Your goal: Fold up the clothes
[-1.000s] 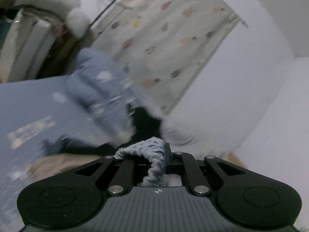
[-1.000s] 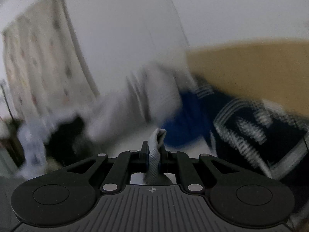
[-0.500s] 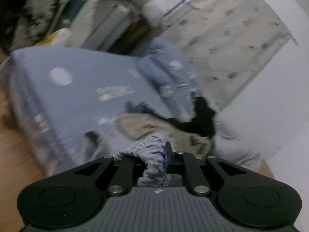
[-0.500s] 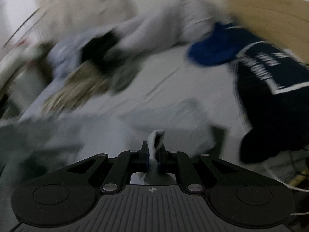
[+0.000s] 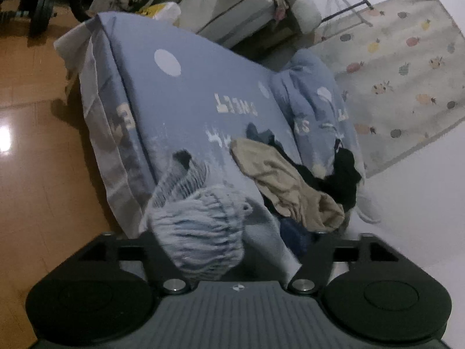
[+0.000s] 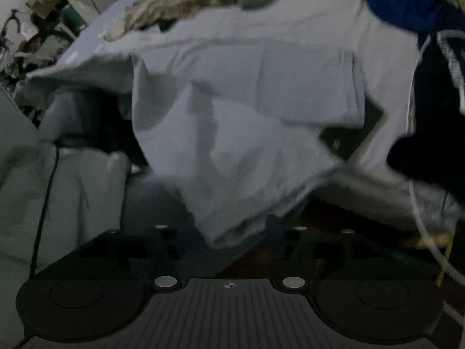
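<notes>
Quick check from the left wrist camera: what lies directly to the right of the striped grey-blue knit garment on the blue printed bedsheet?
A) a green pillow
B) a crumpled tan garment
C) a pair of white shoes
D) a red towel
B: a crumpled tan garment lies on the blue printed bedsheet to the right of the striped grey-blue knit garment, with black clothing heaped behind it.

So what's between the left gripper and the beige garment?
Left wrist view: a pale ribbed garment fills the open left gripper; past it, blue sheet, then dark blue cloth at the beige garment's near edge.
</notes>
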`<state>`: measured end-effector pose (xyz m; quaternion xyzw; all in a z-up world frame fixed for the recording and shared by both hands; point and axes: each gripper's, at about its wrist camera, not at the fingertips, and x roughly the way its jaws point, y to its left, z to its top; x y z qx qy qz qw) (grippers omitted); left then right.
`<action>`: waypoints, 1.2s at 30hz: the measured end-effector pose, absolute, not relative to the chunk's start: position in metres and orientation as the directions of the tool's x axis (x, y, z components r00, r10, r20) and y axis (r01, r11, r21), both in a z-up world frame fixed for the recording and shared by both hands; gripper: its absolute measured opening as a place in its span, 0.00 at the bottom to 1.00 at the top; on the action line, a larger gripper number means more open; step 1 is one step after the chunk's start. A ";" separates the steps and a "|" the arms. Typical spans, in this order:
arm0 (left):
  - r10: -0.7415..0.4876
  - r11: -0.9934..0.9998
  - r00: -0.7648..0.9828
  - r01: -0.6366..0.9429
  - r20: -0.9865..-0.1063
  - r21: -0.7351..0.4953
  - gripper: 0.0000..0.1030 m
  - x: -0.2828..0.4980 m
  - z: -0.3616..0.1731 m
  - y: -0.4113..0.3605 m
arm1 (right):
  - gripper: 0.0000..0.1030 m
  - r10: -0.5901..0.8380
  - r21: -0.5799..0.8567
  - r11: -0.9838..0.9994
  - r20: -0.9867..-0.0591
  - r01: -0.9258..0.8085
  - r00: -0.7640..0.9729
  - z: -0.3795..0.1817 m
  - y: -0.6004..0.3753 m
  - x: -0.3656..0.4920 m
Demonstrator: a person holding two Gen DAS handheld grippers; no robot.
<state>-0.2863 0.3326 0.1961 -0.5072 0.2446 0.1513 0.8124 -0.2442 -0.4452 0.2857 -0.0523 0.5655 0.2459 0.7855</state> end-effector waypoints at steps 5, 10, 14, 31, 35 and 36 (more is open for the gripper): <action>-0.046 0.492 0.795 -0.508 -0.604 -0.707 0.85 -0.298 0.201 0.308 | 0.83 0.399 0.129 0.844 -0.800 -0.521 0.448 0.303 -0.403 -0.207; -0.093 0.540 0.777 -0.486 -0.622 -0.688 0.85 -0.303 0.207 0.286 | 0.94 0.536 0.180 0.749 -0.731 -0.638 0.423 0.260 -0.298 -0.151; -0.103 0.550 0.780 -0.473 -0.618 -0.688 0.85 -0.312 0.217 0.274 | 0.94 0.630 0.221 0.653 -0.689 -0.725 0.357 0.217 -0.205 -0.102; -0.047 0.524 0.717 -0.576 -0.696 -0.628 1.00 -0.349 0.242 0.255 | 0.06 0.487 0.103 0.532 -0.850 -0.840 0.204 0.125 -0.087 -0.087; 0.066 0.413 0.718 -0.651 -0.692 -0.636 1.00 -0.368 0.251 0.260 | 0.06 0.521 0.117 0.464 -0.838 -0.878 0.163 0.141 -0.097 -0.108; 0.101 0.384 0.729 -0.656 -0.677 -0.650 1.00 -0.374 0.255 0.261 | 0.06 0.527 0.131 0.431 -0.840 -0.893 0.132 0.145 -0.098 -0.116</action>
